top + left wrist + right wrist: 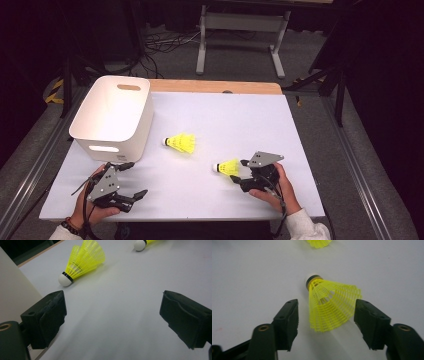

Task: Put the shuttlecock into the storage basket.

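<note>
Two yellow shuttlecocks with white cork tips lie on the white table. The nearer shuttlecock lies on its side with its mesh skirt between the jaws of my right gripper. That gripper is open: a gap shows at the left jaw, while the right jaw is at the skirt's edge. The other shuttlecock lies mid-table, ahead of my left gripper. The left gripper stands wide open and empty near the front left edge.
A white plastic bin with handle slots stands at the table's left, its wall close beside my left gripper. A wooden strip runs along the far edge. Beyond it are floor cables and a metal stand.
</note>
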The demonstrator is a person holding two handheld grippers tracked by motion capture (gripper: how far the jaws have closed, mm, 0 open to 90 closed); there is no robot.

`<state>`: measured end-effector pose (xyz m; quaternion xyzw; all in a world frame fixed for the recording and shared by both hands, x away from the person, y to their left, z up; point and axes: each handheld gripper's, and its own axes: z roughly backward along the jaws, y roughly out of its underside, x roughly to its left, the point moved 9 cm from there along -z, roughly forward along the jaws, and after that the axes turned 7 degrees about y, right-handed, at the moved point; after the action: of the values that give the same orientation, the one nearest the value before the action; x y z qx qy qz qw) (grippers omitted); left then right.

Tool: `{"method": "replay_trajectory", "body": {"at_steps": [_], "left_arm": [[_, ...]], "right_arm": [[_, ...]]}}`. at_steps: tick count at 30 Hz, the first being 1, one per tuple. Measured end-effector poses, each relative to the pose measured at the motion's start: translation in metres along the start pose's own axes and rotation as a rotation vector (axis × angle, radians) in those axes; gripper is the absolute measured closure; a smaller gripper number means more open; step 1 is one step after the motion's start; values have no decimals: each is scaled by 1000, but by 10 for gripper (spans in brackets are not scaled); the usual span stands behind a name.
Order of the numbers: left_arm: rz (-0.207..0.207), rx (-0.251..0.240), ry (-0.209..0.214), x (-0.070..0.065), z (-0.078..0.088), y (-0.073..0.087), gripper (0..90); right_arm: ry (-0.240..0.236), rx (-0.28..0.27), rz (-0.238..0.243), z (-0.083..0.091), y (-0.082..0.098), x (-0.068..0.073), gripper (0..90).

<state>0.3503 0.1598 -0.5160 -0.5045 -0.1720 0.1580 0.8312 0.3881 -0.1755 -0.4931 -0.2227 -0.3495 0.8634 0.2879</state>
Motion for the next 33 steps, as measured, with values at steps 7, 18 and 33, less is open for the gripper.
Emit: {"method": "replay_trajectory", "body": {"at_steps": [7,18,33], "left_arm": [[1,-1,4,-1,-1,0,80],[1,-3,-2,0,-1,0,79],[3,-9,-8,1,0,-1,76]], "right_arm": [[-22,41,25,-11,9,9,661],[-35,23,35,-14,7,13,893],[-4,-63,1,-7,-10,5,897]]}}
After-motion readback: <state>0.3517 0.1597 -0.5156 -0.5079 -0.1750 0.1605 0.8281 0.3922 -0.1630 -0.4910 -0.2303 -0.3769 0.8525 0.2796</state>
